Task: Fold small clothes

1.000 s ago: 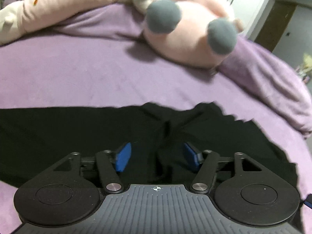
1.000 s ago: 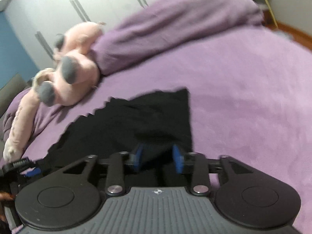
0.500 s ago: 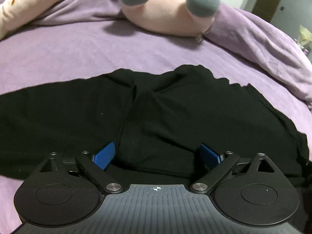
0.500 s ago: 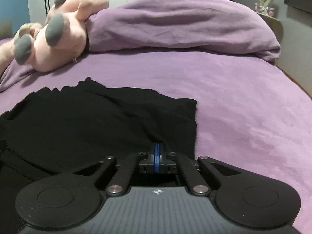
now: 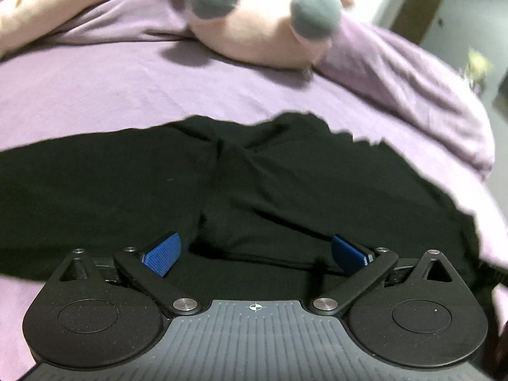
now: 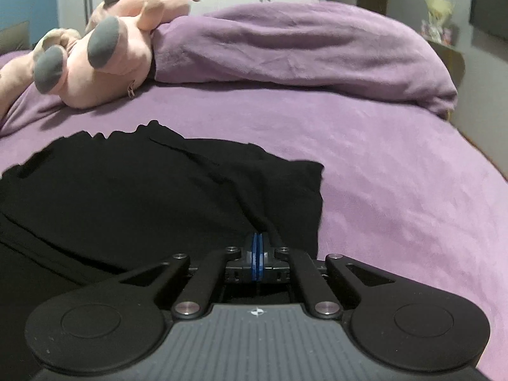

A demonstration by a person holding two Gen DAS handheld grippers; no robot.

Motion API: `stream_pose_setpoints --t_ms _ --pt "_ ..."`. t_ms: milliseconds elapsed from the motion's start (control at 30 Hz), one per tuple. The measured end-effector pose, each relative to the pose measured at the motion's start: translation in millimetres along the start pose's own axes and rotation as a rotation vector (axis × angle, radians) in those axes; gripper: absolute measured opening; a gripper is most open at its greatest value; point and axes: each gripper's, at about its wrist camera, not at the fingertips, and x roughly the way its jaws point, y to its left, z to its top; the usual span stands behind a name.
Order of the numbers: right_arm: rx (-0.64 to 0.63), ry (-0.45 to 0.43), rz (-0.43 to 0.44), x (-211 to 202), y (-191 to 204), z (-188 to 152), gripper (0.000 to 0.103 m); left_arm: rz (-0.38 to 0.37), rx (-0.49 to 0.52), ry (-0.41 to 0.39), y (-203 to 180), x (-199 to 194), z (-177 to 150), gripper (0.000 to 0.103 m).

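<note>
The black garment (image 5: 254, 190) lies rumpled on the purple bed (image 6: 397, 174). Your right gripper (image 6: 256, 254) is pinching its near edge, probably anchoring a corner. Your left gripper (image 5: 254, 254), just opened wide, straddles the waistband fold, ready to grab.

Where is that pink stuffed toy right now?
In both views the pink stuffed toy lies at the far side of the purple bed, beyond the black garment, against the bunched purple blanket.

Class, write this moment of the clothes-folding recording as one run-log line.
left gripper: jaws just opened wide, over black garment | right gripper: shut on garment fold | surface: purple bed cover
</note>
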Motion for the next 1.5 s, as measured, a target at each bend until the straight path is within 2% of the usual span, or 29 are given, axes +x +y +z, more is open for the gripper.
stream_pose_setpoints --t_ms 33,67,133,267,367,433,533,633,700,767,833,867,900,933,1033,1100,1167,1300,1400,1433,1467,1500 --pt "0.034 0.020 0.010 -7.4 -0.5 1.1 0.009 -0.020 -0.038 -0.015 9.6 -10.7 0.8 0.103" --pt "0.067 0.028 0.022 -15.1 -1.0 0.6 0.021 -0.038 -0.061 -0.032 18.5 -20.1 1.0 0.103" --pt "0.156 0.031 0.089 -38.4 -3.6 -6.6 0.028 -0.051 -0.097 -0.080 42.9 -45.9 1.1 0.103" --pt "0.293 0.053 0.249 -75.6 -3.2 -32.7 0.029 0.041 -0.164 -0.169 105.8 -96.2 0.2 0.103" --pt "0.359 0.086 0.322 -96.1 3.9 -59.8 0.029 0.179 -0.289 -0.228 169.4 -127.9 -2.5 0.102" --pt "0.377 0.108 0.353 -102.8 10.4 -71.5 0.029 0.249 -0.418 -0.254 214.8 -144.3 -5.5 0.098" --pt "0.360 0.131 0.351 -104.0 20.4 -76.3 0.029 0.306 -0.601 -0.299 270.5 -159.1 -11.4 0.091" --pt "0.341 0.130 0.331 -103.2 28.2 -67.7 0.029 0.321 -0.738 -0.327 312.7 -162.3 -15.0 0.083" --pt "0.330 0.125 0.335 -105.1 32.2 -62.5 0.029 0.301 -0.807 -0.344 329.5 -157.4 -16.0 0.071" --pt "0.302 0.119 0.332 -106.0 39.7 -58.2 0.031 0.276 -0.866 -0.372 343.9 -151.9 -18.6 0.049" --pt "0.294 0.120 0.333 -107.6 43.6 -59.3 0.032 0.240 -0.900 -0.385 354.8 -146.1 -18.6 0.037" --pt "0.295 0.124 0.335 -107.1 45.1 -59.4 0.032 0.224 -0.911 -0.387 358.6 -143.7 -19.2 0.024" --pt "0.295 0.129 0.336 -106.1 46.2 -59.7 0.032 0.211 -0.924 -0.387 360.5 -140.6 -19.3 0.014" --pt "0.293 0.132 0.333 -105.6 46.7 -60.0 0.032 0.204 -0.936 -0.391 362.6 -140.9 -20.6 0.010" --pt "0.294 0.126 0.329 -105.6 43.9 -59.6 0.032 0.185 -0.851 -0.433 350.9 -150.8 -19.4 0.010" --pt "0.299 0.116 0.328 -105.9 40.9 -58.7 0.032 0.184 -0.729 -0.443 329.6 -156.5 -5.8 0.009" --pt "0.296 0.099 0.323 -106.4 39.8 -56.9 0.032 0.135 -0.604 -0.445 296.3 -158.7 12.5 0.009" --pt "0.292 0.040 0.297 -112.8 34.9 -53.7 0.032 -0.063 -0.344 -0.419 194.3 -147.1 54.8 0.008" --pt "0.319 0.019 0.318 -115.9 27.4 -51.7 0.032 -0.245 -0.084 -0.368 87.9 -131.5 67.5 0.010" --pt "0.323 0.014 0.315 -116.8 25.1 -50.9 0.032 -0.295 0.005 -0.338 50.7 -123.2 63.9 0.024" --pt "0.326 0.009 0.321 -117.7 22.3 -50.7 0.032 -0.333 0.060 -0.304 27.8 -115.4 59.5 0.054" --pt "0.330 0.008 0.333 -117.7 19.0 -49.8 0.032 -0.367 0.110 -0.257 5.7 -104.5 52.8 0.069"
